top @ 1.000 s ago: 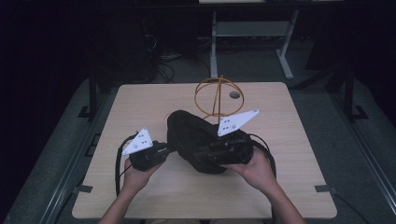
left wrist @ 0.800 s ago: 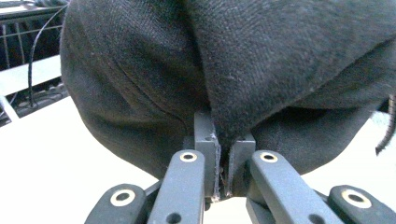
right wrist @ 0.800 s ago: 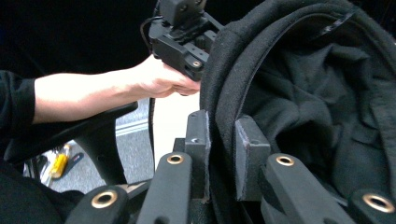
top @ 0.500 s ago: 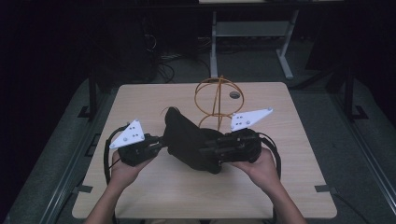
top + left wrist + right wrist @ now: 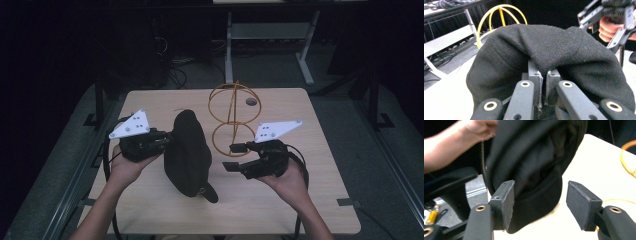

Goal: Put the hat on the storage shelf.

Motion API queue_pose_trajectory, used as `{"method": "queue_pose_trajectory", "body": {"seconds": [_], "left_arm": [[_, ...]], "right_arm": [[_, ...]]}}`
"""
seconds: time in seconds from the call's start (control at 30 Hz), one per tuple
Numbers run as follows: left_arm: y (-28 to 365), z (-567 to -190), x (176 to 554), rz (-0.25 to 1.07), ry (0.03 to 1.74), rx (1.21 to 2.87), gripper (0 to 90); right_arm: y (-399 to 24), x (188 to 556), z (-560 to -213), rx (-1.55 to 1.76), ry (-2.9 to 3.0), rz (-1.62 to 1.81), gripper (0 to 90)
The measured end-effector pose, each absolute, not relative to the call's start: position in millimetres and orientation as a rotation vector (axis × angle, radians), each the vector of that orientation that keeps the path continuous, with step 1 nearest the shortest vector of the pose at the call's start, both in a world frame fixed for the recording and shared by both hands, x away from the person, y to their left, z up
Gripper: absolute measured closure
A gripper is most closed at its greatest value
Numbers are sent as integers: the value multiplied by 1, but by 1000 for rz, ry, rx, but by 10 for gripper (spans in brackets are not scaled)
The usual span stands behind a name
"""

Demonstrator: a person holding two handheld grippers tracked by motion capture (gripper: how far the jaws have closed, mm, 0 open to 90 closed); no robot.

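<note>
1. The light wooden square table (image 5: 310,200) lies under both grippers and bears everything.
2. The black woollen cap with a short brim (image 5: 187,152) hangs directly in front of the left gripper (image 5: 167,141). Its lower end with the brim touches the table, and its upper part is lifted.
3. The orange wire stand made of two rings (image 5: 231,117) stands on the table beyond the right gripper (image 5: 235,156), just beside its upper jaw.
4. The left gripper is closed tight on a fold of the cap's cloth; in the left gripper view the cloth (image 5: 549,50) drapes over both jaws.
5. The right gripper's jaws have just been opening. They are now apart and hold nothing; the cap's brim (image 5: 534,207) is just before them, near the left pad (image 5: 507,202).
</note>
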State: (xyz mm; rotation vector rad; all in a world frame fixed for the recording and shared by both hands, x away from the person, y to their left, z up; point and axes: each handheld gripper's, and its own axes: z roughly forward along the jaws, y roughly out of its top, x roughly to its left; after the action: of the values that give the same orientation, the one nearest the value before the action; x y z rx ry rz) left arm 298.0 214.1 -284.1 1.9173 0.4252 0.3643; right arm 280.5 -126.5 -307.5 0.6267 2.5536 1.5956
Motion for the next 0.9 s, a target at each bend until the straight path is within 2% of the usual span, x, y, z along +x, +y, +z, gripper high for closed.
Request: {"method": "queue_pose_trajectory", "body": {"seconds": [0.07, 0.43, 0.9], "left_arm": [[218, -284, 301, 351, 440, 1905, 864], [219, -283, 317, 309, 496, 1945, 864], [221, -260, 335, 307, 521, 1947, 863]], "right_arm": [[-135, 281, -318, 664, 2547, 1554, 345], [-170, 280, -348, 786, 2503, 1461, 303], [-224, 280, -392, 998, 2427, 1347, 304]]}}
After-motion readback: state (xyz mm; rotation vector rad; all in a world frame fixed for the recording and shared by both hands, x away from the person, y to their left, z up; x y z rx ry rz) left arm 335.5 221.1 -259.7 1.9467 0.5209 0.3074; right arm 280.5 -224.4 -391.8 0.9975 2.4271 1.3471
